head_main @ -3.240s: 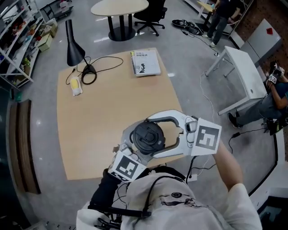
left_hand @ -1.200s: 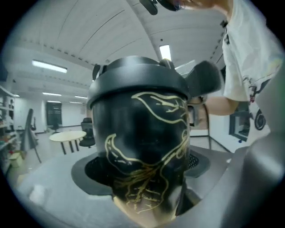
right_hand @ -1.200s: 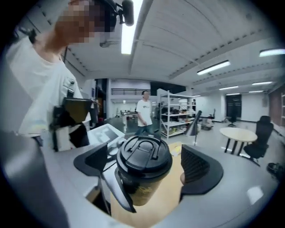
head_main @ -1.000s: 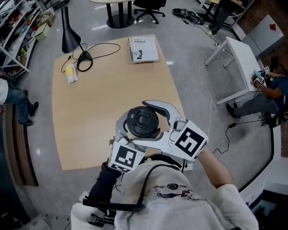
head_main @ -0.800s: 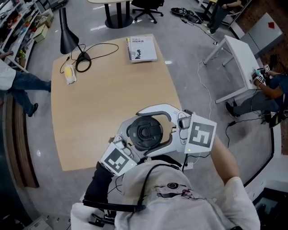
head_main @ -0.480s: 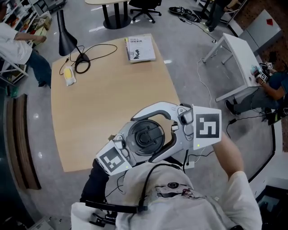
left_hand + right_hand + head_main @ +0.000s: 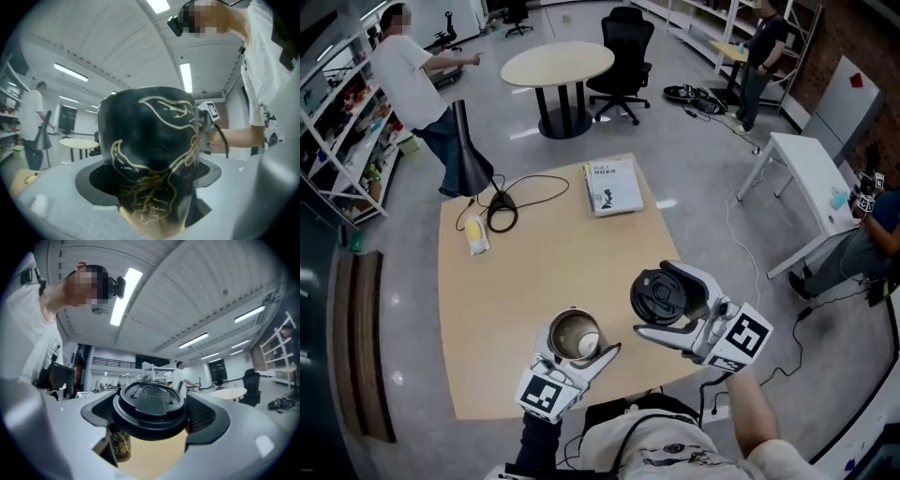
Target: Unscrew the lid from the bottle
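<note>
Left side first: the left gripper point(image 7: 580, 345) hangs over the near edge of the light wooden table point(image 7: 534, 267), jaws spread wide and clamped on the tall black metal bottle with gold line drawings point(image 7: 150, 140). The bottle stands upright in that grip, its mouth open to the ceiling and the bare steel inside showing, nothing covering it.

Over to the right: the right gripper point(image 7: 680, 307) sits above the table's near right corner, its 2 jaws just as wide and pressed on the rim of the round black plastic lid with a flip spout point(image 7: 150, 404). Lid and bottle are clearly apart, with a gap of tabletop between them.

So by my reading the unscrewing itself is done and this is the separating step. What's left looks like 1 tidy finish: lower both pieces onto the table, keep the bottle upright, then release each grip in turn.
</note>
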`<state>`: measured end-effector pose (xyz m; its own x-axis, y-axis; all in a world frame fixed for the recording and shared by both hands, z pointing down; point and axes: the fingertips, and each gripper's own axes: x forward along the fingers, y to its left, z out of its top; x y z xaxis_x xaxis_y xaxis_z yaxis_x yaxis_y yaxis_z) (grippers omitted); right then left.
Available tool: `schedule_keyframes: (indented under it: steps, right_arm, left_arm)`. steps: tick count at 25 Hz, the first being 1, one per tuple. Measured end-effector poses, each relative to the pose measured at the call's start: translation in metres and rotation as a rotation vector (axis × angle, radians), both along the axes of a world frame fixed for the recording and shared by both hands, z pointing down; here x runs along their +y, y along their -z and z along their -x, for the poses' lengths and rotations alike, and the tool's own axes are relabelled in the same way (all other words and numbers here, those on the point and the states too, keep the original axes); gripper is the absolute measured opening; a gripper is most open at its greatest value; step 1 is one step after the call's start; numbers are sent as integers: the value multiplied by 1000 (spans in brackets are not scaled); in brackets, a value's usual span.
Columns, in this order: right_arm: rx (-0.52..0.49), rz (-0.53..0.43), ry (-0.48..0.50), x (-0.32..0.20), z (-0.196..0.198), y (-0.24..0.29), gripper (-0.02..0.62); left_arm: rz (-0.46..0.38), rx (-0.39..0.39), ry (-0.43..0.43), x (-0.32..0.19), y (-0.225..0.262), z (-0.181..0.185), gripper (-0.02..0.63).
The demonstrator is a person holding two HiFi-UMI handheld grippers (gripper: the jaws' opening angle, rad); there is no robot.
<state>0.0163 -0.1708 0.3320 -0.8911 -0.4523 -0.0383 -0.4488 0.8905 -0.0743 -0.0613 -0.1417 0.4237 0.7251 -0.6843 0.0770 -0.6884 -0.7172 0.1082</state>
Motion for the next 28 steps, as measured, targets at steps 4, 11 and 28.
schedule_keyframes:
  steps: [4,11,28]
  right_arm:
    - [-32,27,-206,-28,-32,-12,465]
    - [21,-4,-220,13,-57,-33,465]
    - [117,-36,-320,142,-55,-40,465]
  left_arm:
    - [-53,-33,252,-27,24,32,439]
    - [-42,-41,458,27,24,44,439]
    - [-9,-121,440,168,15,34,439]
